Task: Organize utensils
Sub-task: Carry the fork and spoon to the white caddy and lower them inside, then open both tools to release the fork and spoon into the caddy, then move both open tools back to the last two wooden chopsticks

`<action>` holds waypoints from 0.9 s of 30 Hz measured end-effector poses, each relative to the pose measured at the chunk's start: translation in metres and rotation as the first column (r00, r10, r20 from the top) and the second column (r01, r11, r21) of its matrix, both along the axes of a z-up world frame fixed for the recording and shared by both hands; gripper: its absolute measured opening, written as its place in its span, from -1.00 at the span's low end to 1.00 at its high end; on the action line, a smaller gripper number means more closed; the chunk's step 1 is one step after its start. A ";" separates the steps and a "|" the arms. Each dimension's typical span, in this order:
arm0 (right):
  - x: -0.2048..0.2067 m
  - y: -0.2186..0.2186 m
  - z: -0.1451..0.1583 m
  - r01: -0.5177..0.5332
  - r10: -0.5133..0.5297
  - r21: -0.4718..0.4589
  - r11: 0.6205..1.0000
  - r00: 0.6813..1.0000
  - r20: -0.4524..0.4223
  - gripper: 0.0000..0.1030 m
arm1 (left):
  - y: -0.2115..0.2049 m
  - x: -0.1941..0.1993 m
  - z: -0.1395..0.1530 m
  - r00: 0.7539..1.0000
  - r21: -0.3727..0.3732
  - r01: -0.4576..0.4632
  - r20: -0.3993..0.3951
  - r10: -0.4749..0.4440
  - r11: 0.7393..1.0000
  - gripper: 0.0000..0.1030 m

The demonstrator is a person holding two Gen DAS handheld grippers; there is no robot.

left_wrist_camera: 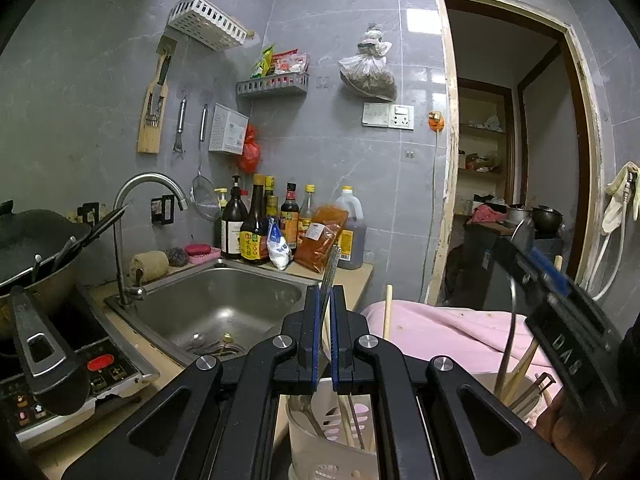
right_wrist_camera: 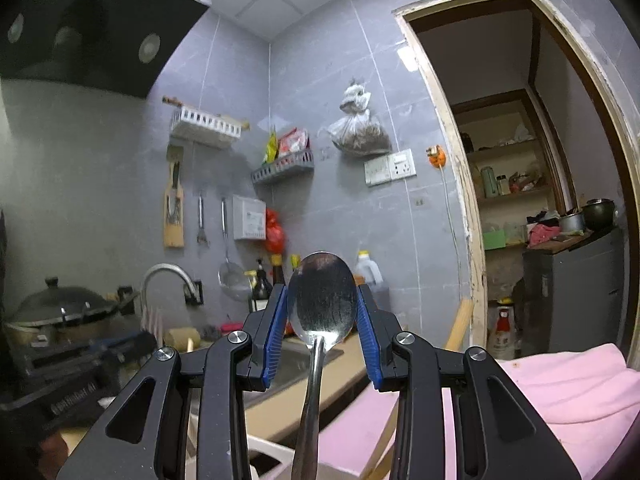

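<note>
Left gripper (left_wrist_camera: 327, 300): jaws clamped on thin ridged metal utensil (left_wrist_camera: 331, 268).
Right gripper (right_wrist_camera: 322, 320): blue pads gripping oval steel spoon (right_wrist_camera: 322, 296).
Holder (left_wrist_camera: 320, 440): white slotted plastic, near.

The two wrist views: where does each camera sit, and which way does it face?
Left wrist: on the left hand-held gripper, shut on a thin metal utensil, facing the sink; the right hand-held gripper shows at right.
Right wrist: on the right hand-held gripper, closed on a spoon, facing the doorway.
Shared: faucet, pink cloth.
</note>
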State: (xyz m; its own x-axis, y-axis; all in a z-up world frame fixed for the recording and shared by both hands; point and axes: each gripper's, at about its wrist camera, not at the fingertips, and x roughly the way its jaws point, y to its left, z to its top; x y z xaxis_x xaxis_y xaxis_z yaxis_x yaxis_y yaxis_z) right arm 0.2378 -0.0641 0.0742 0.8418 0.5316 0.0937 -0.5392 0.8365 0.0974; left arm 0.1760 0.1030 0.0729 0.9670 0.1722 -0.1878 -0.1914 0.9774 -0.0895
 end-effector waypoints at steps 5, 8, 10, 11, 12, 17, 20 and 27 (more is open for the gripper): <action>-0.001 -0.002 -0.005 -0.006 0.005 -0.049 0.999 1.000 -0.022 -0.38 | 0.001 0.000 0.001 0.999 -0.015 0.037 -0.023 -0.037 0.999 -0.93; -0.004 -0.008 -0.005 -0.016 0.014 -0.064 0.998 0.999 -0.036 -0.22 | 0.007 0.001 0.003 0.992 -0.078 0.115 -0.045 -0.119 0.990 -0.90; -0.008 -0.014 -0.003 -0.027 0.025 -0.062 0.998 0.999 -0.038 -0.19 | 0.012 0.001 0.005 0.985 -0.135 0.157 -0.052 -0.165 0.978 -0.86; -0.009 -0.017 -0.002 -0.029 0.026 -0.061 0.998 0.999 -0.039 -0.19 | 0.013 0.000 0.006 0.983 -0.155 0.168 -0.051 -0.178 0.973 -0.86; -0.011 -0.020 -0.001 -0.029 0.027 -0.060 0.998 0.999 -0.038 -0.18 | 0.014 -0.002 0.008 0.983 -0.163 0.171 -0.043 -0.180 0.972 -0.84; -0.022 -0.039 0.007 -0.026 0.024 -0.053 0.998 0.999 -0.037 -0.02 | 0.002 -0.017 0.020 0.981 -0.117 0.194 0.003 -0.195 0.974 -0.37; -0.028 -0.052 0.010 -0.005 0.002 -0.063 0.998 0.999 -0.042 0.03 | -0.007 -0.026 0.025 0.976 -0.097 0.215 0.045 -0.212 0.972 -0.10; -0.050 -0.090 0.016 0.067 -0.070 -0.093 0.993 0.997 -0.036 0.46 | -0.043 -0.035 0.031 0.964 -0.030 0.260 0.061 -0.257 0.965 0.18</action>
